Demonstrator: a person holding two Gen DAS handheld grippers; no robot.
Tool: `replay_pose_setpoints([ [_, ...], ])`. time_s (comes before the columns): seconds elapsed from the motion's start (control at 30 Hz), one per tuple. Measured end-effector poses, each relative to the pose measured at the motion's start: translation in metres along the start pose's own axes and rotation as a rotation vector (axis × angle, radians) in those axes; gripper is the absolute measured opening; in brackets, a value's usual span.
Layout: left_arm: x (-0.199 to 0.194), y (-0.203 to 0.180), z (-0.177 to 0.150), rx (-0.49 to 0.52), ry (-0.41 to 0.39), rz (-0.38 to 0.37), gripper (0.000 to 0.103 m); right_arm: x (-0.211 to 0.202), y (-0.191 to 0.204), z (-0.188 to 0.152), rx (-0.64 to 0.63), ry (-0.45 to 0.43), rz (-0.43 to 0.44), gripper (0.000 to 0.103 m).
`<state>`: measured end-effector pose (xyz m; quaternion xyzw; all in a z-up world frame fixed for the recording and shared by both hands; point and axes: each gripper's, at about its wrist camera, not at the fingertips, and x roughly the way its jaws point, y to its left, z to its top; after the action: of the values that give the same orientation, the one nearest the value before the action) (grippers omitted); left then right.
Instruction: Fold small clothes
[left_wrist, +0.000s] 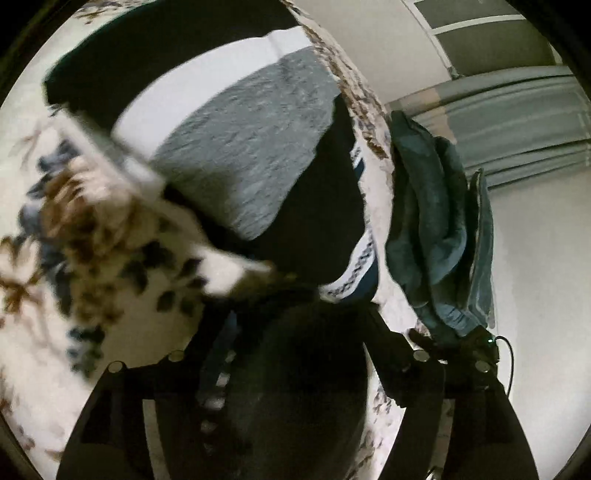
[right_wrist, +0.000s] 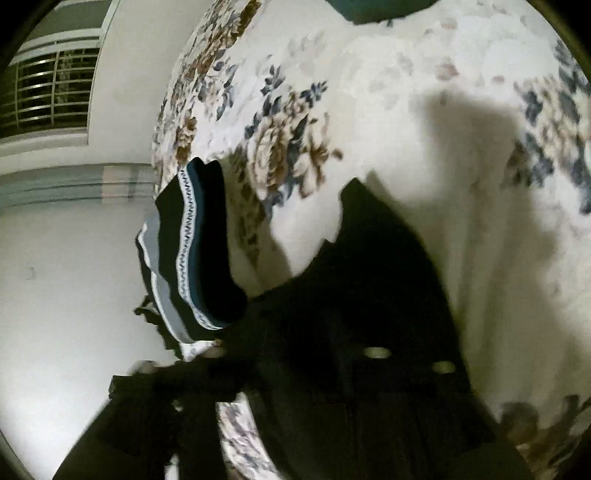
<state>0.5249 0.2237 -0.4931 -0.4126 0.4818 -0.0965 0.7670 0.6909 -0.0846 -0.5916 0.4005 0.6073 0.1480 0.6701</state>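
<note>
I'm working in a home bedroom: a floral bedsheet (right_wrist: 388, 110) covers the bed, with a barred window (right_wrist: 51, 92) far left and curtains (left_wrist: 517, 122).

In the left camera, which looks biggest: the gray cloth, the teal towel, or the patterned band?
Largest to smallest:
1. gray cloth, though it is nearer the camera
2. teal towel
3. patterned band

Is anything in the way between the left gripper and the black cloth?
Nothing visible is. The black cloth drapes right over the left gripper and hides its jaws, with the flowered bed behind.
</note>
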Motion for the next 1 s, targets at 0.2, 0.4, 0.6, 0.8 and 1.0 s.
replay_pose_setpoints([
  [0.2,-0.04,0.009,-0.055,0.045,0.001,0.049,0.068,-0.04,-0.033,-0.041,-0.1,0.063,-0.126,0.085],
  [0.4,-0.076,0.015,-0.136,0.016,-0.048,0.062,0.095,-0.046,-0.07,-0.056,-0.168,0.185,-0.176,0.095],
  [0.6,-0.071,0.025,-0.218,-0.188,-0.115,0.015,0.095,0.004,-0.069,-0.016,-0.277,0.297,-0.15,0.103],
  [0.8,0.002,0.039,-0.228,-0.283,-0.121,-0.018,0.095,0.064,-0.064,0.026,-0.315,0.388,-0.076,0.103],
  [1.0,0.014,0.049,-0.212,-0.392,-0.304,-0.062,0.095,0.088,-0.058,0.036,-0.331,0.428,0.021,0.102],
])
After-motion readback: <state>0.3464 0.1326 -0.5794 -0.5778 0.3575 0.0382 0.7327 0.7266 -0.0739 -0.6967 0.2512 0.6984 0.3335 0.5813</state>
